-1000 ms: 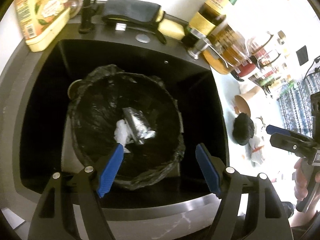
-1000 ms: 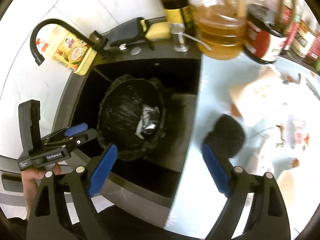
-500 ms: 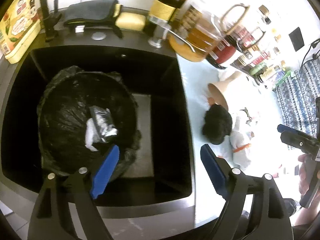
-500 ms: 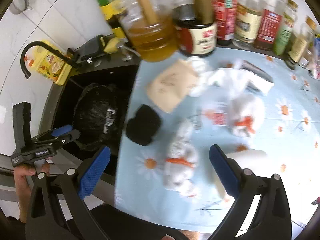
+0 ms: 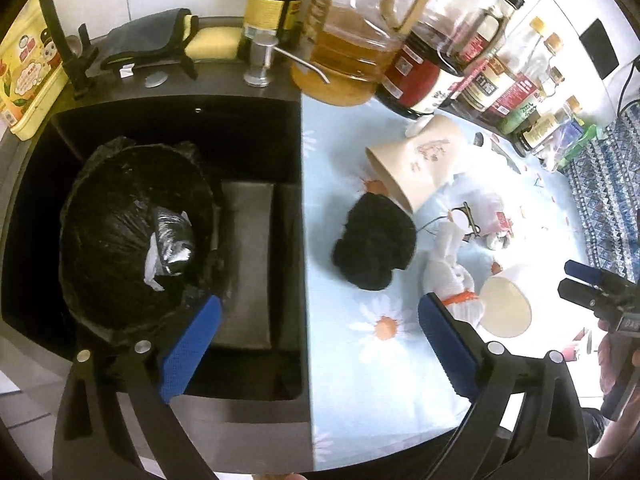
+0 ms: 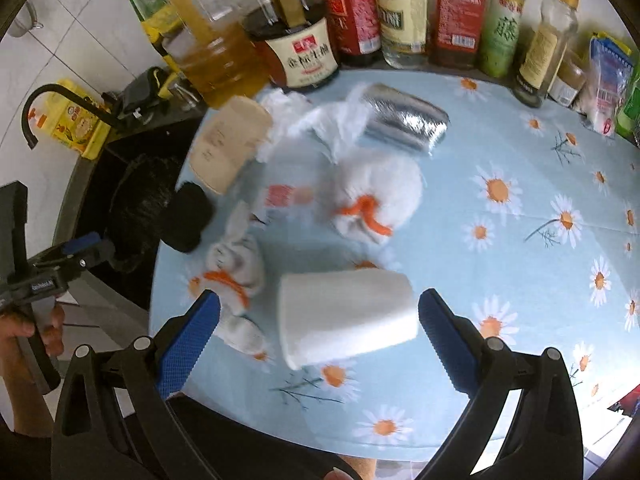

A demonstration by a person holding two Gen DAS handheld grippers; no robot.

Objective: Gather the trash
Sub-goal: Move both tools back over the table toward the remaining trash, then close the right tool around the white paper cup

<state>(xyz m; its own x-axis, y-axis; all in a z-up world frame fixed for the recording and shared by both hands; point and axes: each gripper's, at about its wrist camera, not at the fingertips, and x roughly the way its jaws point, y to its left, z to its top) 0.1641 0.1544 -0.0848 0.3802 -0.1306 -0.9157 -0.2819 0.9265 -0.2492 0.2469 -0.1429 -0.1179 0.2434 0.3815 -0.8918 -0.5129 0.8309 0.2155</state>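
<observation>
Over the last second both views have swung from the lined bin (image 5: 136, 236) in the black sink (image 5: 256, 128) toward the daisy-print surface (image 6: 520, 264) to its right, so one drop looks finished and the next pick is beginning. A silvery wrapper (image 5: 172, 246) and a scrap of white paper lie inside the bin liner.

The right hand-held gripper (image 6: 318, 334) now hangs wide open and empty over a white paper cup (image 6: 346, 316) lying on its side near the front edge; the cup sits between the blue pads without touching either, which suggests it is the next piece to go. The left hand-held gripper (image 5: 320, 346) is likewise fully spread with nothing in it, above the line where sink meets surface.

More trash waits on the surface: a beige cup (image 6: 230, 142) tipped over at the far left, a black crumpled lump (image 6: 188, 222) just in front of it, white bundles tied with orange (image 6: 374, 196), crumpled tissue and a silver foil pouch (image 6: 404, 124) farther back.

Bottles stand along the far wall. The dark jar (image 6: 298, 46) carries a cream label with Chinese characters, too blurred to read reliably; red and green labels beside it are also Chinese. A yellow carton (image 5: 24, 76) with cartoon figures stands left of the tap.
</observation>
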